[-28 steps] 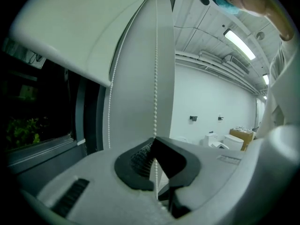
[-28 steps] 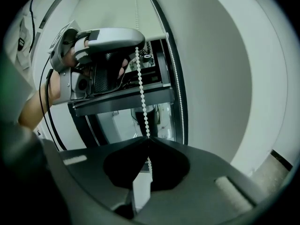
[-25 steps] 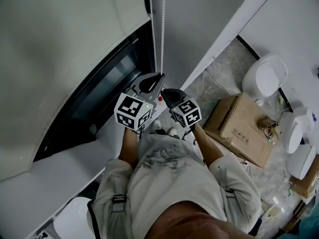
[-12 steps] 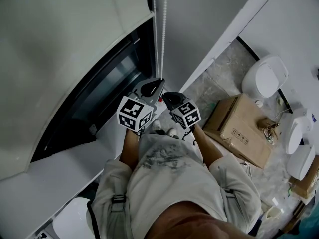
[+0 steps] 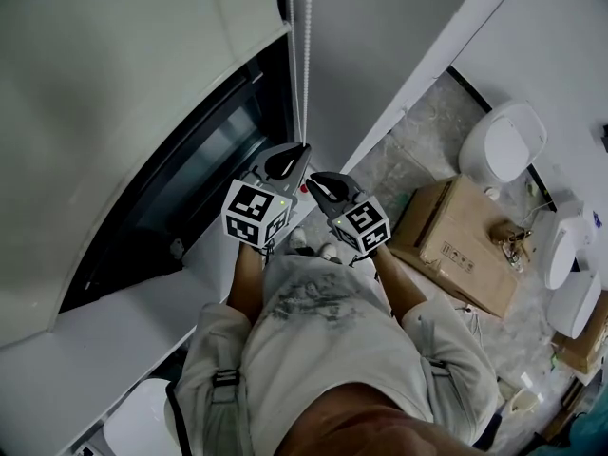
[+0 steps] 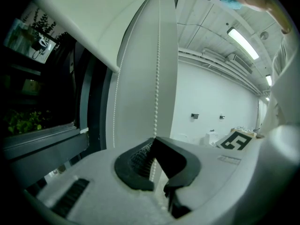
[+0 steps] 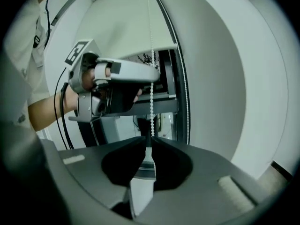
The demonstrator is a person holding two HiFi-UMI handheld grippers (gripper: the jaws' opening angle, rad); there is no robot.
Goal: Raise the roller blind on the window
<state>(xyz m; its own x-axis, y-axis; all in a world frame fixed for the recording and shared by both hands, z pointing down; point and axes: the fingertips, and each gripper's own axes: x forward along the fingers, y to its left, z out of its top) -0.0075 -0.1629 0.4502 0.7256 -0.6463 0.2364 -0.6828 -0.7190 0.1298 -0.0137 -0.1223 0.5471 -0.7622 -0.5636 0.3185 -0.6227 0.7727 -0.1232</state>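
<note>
— Grip status?
— My left gripper [image 6: 153, 149] and right gripper [image 7: 151, 138] both pinch one strand of the bead chain [image 6: 157, 69] at the window's [image 5: 204, 174] right edge, so I can haul hand over hand. The roller blind [image 5: 104, 84] covers most of the window.

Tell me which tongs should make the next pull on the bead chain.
Probably left: the left tongs clamp the bead chain higher, with the right tongs closed on it just below.
</note>
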